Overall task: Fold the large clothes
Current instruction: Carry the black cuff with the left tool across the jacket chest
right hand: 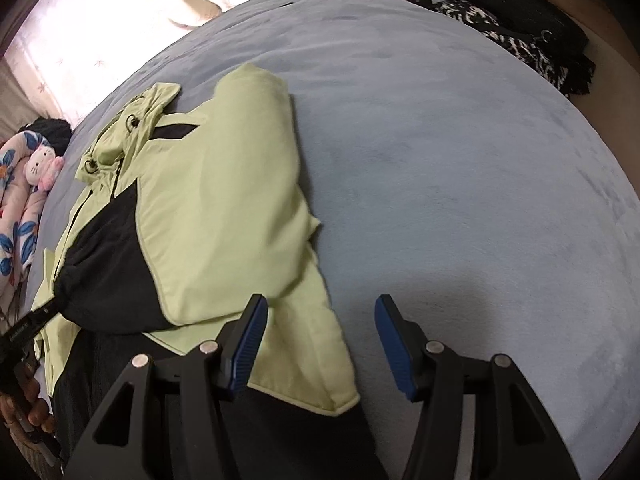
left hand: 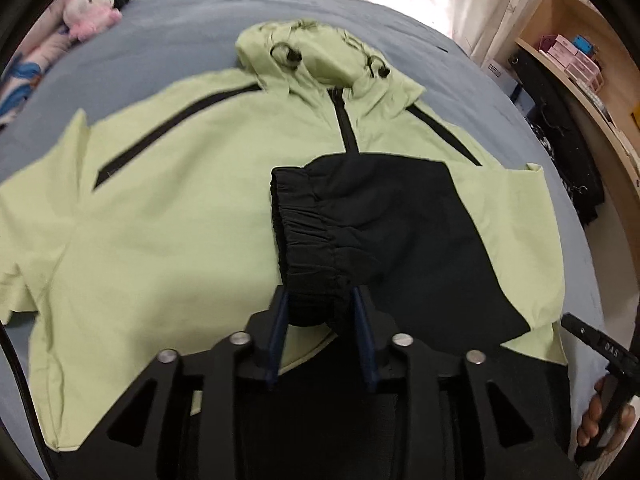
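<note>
While the green jacket (left hand: 180, 208) lies flat on the bed (right hand: 460, 160) | my left gripper (left hand: 320, 320) jaws straddle its black cuff (left hand: 308, 232), contact unclear | my right gripper (right hand: 320, 344) jaws released over the hem.

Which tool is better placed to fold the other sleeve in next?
Probably left: its tool sits over the jacket, straddling the folded black cuff. The right tool hangs open at the already folded side.

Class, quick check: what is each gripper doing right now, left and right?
Left gripper: jaws partly open, black sleeve cuff between them, not clearly clamped.
Right gripper: open, holding nothing, above the green jacket's edge.
</note>
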Demonstrator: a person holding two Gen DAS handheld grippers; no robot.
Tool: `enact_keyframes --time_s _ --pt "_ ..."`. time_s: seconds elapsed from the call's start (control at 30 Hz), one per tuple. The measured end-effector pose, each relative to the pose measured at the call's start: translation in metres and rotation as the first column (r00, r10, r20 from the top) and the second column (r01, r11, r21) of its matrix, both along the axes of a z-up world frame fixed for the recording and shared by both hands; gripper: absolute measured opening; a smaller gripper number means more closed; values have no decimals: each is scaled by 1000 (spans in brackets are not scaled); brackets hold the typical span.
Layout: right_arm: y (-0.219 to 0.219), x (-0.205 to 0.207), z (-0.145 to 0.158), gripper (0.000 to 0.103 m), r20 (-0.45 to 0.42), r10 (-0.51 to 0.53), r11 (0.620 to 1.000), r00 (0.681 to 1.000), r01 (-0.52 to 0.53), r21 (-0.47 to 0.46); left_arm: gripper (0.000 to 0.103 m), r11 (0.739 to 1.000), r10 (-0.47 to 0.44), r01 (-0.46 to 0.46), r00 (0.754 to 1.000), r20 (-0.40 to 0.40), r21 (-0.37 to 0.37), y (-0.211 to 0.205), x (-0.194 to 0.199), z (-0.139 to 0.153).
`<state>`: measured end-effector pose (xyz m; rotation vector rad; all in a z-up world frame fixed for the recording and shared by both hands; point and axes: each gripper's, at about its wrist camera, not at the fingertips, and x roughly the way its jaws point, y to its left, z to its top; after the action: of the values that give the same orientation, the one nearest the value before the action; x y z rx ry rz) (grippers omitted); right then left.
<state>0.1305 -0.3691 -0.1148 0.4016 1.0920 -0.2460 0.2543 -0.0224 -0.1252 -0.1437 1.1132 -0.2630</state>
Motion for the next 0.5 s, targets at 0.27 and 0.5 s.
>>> enact_keyframes --time_s 0.27,0.5 --pt "1 13 10 56 15 1 1000 1000 -1 18 55 975 87 -95 995 -48 -203 36 53 -8" --pt "-9 28 15 56 20 -12 1000 1000 12 -3 55 976 67 -93 989 -134 -196 27 102 -41"
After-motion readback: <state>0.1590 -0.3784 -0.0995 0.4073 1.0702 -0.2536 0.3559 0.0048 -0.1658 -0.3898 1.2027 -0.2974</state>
